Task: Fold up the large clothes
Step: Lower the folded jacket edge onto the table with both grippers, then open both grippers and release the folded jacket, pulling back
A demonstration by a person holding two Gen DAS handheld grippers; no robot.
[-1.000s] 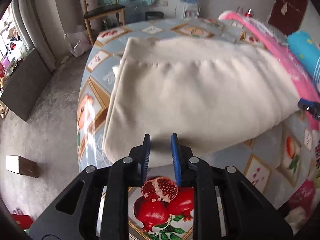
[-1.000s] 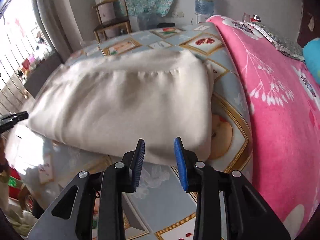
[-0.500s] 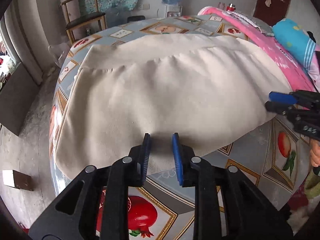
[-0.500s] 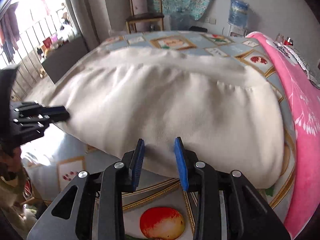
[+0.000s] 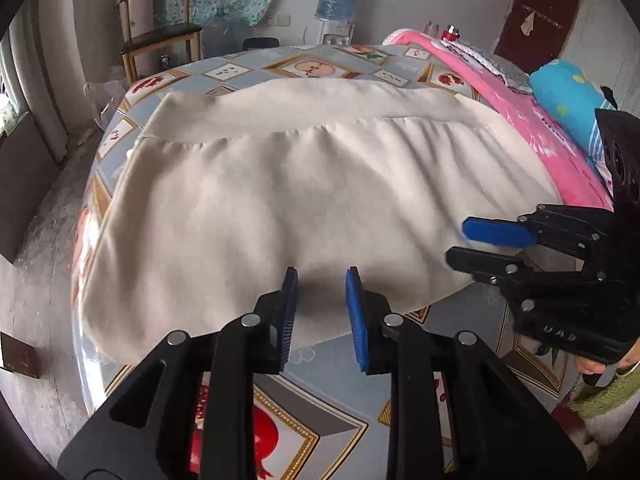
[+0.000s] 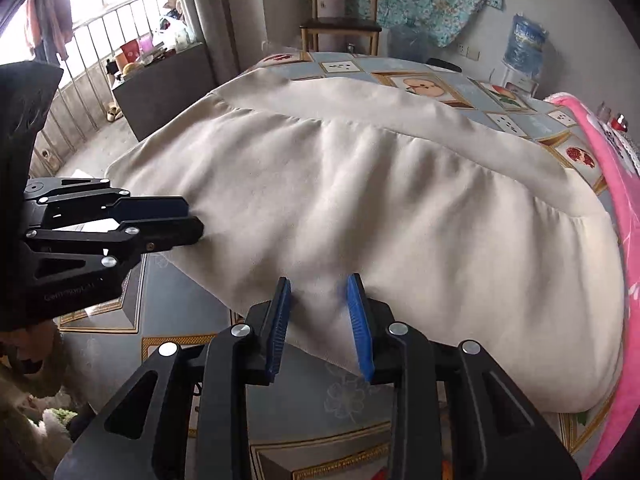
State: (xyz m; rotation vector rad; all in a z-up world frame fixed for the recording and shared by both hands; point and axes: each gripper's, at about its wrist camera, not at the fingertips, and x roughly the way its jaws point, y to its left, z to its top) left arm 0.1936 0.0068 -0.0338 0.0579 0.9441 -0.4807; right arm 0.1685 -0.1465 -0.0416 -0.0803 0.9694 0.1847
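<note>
One cream garment point(image 5: 304, 200) is lying spread across the tabletop point(image 5: 344, 396), a banded hem along its far side, a pink blanket point(image 5: 560, 148) beside it. It is looking already doubled over, judging by its thickness, so at least another fold is probably remaining. Left tongs point(image 5: 322, 312) and right tongs point(image 6: 320, 320) are sitting at its near edge, jaws parted, gripping nothing yet.

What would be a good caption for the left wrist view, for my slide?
Left gripper open at the near edge of a cream garment on a patterned tablecloth; right gripper approaches from the side.
</note>
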